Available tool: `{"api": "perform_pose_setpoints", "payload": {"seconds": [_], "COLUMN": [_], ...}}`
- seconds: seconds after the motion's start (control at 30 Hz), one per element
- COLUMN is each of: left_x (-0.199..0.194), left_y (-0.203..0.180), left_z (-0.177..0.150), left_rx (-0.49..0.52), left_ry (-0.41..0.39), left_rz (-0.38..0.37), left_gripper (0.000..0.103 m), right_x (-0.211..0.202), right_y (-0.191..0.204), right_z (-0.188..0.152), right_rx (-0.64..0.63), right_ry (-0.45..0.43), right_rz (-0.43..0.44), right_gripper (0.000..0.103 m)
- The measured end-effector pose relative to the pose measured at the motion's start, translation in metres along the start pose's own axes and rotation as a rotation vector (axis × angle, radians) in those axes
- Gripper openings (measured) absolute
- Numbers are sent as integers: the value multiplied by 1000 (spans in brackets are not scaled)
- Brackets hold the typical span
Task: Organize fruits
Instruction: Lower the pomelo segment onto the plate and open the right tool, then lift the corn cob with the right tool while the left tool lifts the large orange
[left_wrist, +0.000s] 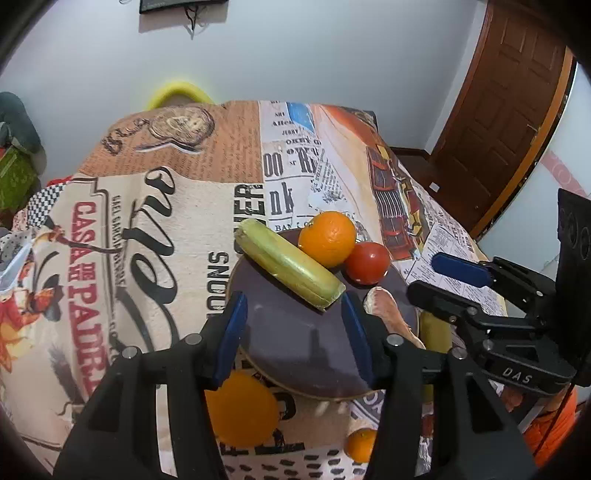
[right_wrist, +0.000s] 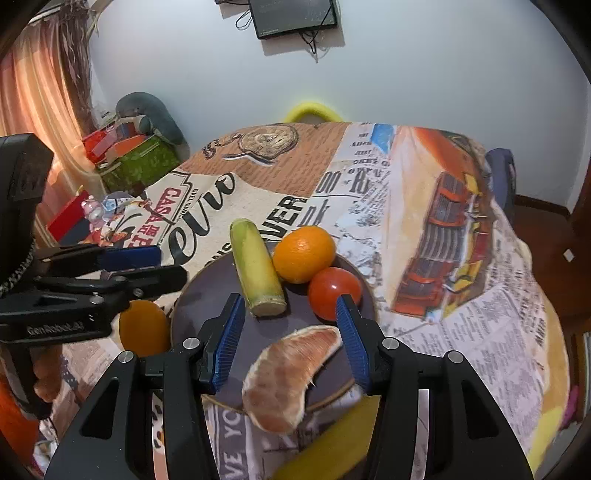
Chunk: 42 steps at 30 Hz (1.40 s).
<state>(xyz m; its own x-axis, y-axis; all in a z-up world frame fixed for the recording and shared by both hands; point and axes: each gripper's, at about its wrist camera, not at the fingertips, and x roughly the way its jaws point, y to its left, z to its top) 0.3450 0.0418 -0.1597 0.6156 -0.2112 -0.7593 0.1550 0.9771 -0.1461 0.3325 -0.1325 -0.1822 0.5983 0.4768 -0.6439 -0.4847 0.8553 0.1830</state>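
A dark purple plate (left_wrist: 288, 343) (right_wrist: 207, 291) carries a cut green-yellow banana piece (left_wrist: 288, 269) (right_wrist: 256, 269), an orange (left_wrist: 327, 238) (right_wrist: 303, 253), a red tomato (left_wrist: 367, 262) (right_wrist: 328, 291) and a peeled grapefruit segment (left_wrist: 388, 310) (right_wrist: 288, 373). My left gripper (left_wrist: 293, 306) (right_wrist: 170, 264) hovers open over the plate's bare near part, just short of the banana's cut end, holding nothing. My right gripper (right_wrist: 289, 301) (left_wrist: 428, 275) is open above the grapefruit segment, which lies between its fingers without being pressed.
Off the plate lie a loose orange (left_wrist: 242, 410) (right_wrist: 142, 326), a smaller orange (left_wrist: 360, 445) and a yellow banana (right_wrist: 332, 439) near the table's front edge. The printed tablecloth (left_wrist: 155, 229) drops off at the right. A yellow chair back (right_wrist: 312, 109) stands behind, with boxes (right_wrist: 136, 162) at the left.
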Motion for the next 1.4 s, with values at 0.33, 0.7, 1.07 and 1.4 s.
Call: {"api": "perform_pose_setpoints", "payload": {"seconds": [0.33, 0.7, 1.07, 1.4], "left_x": [-43, -43, 1, 22], "left_y": [9, 22, 30, 27], "left_z": [-25, -64, -88, -84], "left_rx": [-6, -53, -97, -71], "left_ry": [-40, 6, 95, 88], "left_rz": [68, 92, 87, 125], "left_gripper": [60, 75, 80, 79], "right_x": [-29, -25, 7, 3], "right_y": [-1, -19, -19, -38], "right_z": [-24, -68, -76, -85], "right_rx": [5, 57, 71, 134], "right_ry": [13, 132, 186, 146], "right_rz": [-57, -116, -103, -53], "right_gripper": [48, 49, 57, 45]}}
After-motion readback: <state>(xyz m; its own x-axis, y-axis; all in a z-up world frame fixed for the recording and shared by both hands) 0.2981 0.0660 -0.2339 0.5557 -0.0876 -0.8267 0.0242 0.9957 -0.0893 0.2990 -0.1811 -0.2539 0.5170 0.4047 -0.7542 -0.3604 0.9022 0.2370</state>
